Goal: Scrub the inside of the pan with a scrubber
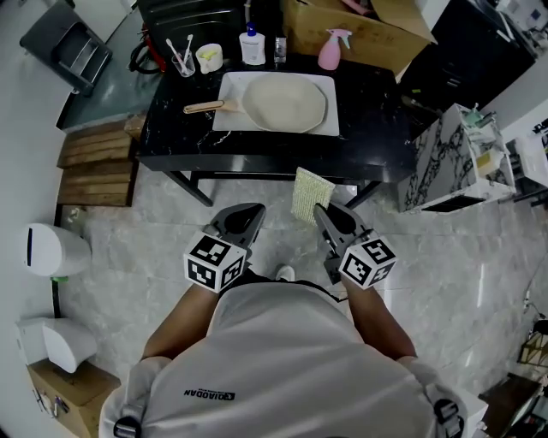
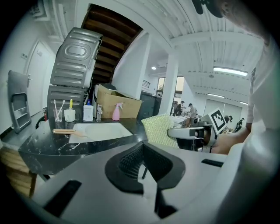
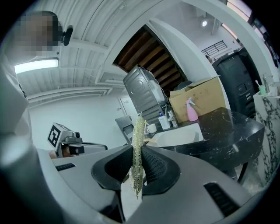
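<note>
Black veined table on pale stone floor, left claw pressed together, right claw pinching green scrubber

**Head view.** The top edge cuts off the cardboard box. The person's hands lie hidden behind the left gripper and the right gripper. The lower edge of the scrubber vanishes between the right gripper's clamping jaws.

**Right gripper view.** The scrubber stands edge-on, its face unseen.

**Left gripper view.** The pan blends with the white tray beneath it, so its inside is not discernible. Print on the white bottle is too small to read. The distant figures are too small to tell apart.
</note>
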### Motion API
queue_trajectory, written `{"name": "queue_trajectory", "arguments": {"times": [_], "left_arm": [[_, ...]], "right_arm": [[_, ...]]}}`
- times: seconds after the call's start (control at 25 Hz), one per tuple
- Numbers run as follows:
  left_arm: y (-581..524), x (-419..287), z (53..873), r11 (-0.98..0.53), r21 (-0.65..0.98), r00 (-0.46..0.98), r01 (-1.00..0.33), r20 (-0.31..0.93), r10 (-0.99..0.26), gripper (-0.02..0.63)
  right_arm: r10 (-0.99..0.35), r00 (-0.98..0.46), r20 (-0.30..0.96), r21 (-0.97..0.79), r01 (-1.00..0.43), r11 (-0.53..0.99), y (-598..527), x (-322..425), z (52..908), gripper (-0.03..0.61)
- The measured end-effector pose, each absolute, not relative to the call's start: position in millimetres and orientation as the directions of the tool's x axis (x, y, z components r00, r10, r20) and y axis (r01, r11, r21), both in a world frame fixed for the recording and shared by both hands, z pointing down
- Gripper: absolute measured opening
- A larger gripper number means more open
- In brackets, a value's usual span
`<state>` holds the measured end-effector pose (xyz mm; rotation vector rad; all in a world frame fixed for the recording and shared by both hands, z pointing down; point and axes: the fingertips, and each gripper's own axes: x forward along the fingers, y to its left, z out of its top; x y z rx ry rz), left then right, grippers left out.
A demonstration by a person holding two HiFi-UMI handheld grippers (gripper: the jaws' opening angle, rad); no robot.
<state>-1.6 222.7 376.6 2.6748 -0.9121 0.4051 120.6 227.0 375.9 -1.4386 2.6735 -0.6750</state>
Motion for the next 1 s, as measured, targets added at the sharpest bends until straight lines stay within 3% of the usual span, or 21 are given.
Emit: {"name": "queue_trajectory", "arguments": {"times": [0.52,1.0], "left_arm": [[163.6,6.7,397.8,-0.741,0.184,0.742,-0.646,0.381,-0.552,0.015],[40.5,1.0,403.9,-0.756,0.18,0.748,-0.629,0.405,-0.525,0.015]], "right_arm": [[-0.788,-0.584,0.194,-0.413,-0.778,0.474,173.5,132.1,396.3,0.081],[-0.804,-0.54,0.249,-0.404,-0.812,0.421,63.9,136.1,398.4,0.081]]}}
